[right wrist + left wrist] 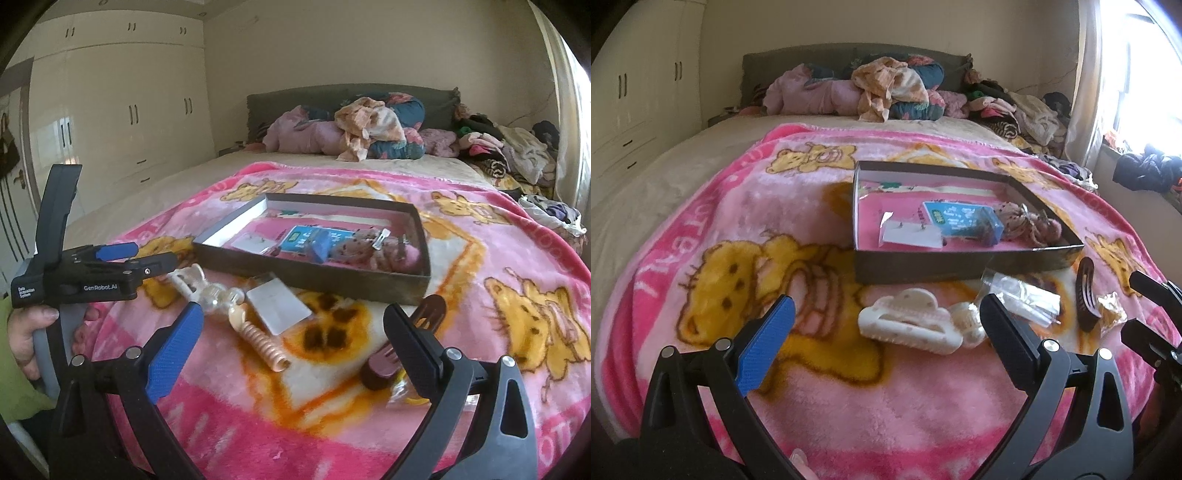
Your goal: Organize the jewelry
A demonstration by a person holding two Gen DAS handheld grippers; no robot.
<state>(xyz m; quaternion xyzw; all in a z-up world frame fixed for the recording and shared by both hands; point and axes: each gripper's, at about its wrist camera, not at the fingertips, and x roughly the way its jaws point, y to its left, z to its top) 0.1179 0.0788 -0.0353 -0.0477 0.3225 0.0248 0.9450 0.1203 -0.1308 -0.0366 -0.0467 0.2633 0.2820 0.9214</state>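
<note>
A dark open box (923, 267) (314, 275) lies on the pink blanket. It holds a blue carton (960, 221) (310, 240), a white earring card (912, 236) and a pink scrunchie (1030, 223) (369, 253). In front of the box lie a white claw clip (908, 326) (186, 280), a clear bag (1023, 291) (279, 306), a copper spiral tie (266, 347), a brown hair clip (1086, 295) (406, 343) and a gold packet (1112, 308) (402, 395). My left gripper (886, 301) (151, 254) hovers open over the claw clip. My right gripper (295, 310) is open above the bag and brown clip, holding nothing.
The pink bear blanket (849, 406) (480, 332) covers a bed. Piled clothes (886, 88) (369, 129) lie by the headboard and along the right side. White wardrobes (129, 110) stand on the left, a bright window (1145, 74) on the right. A hand (22, 332) holds the left gripper.
</note>
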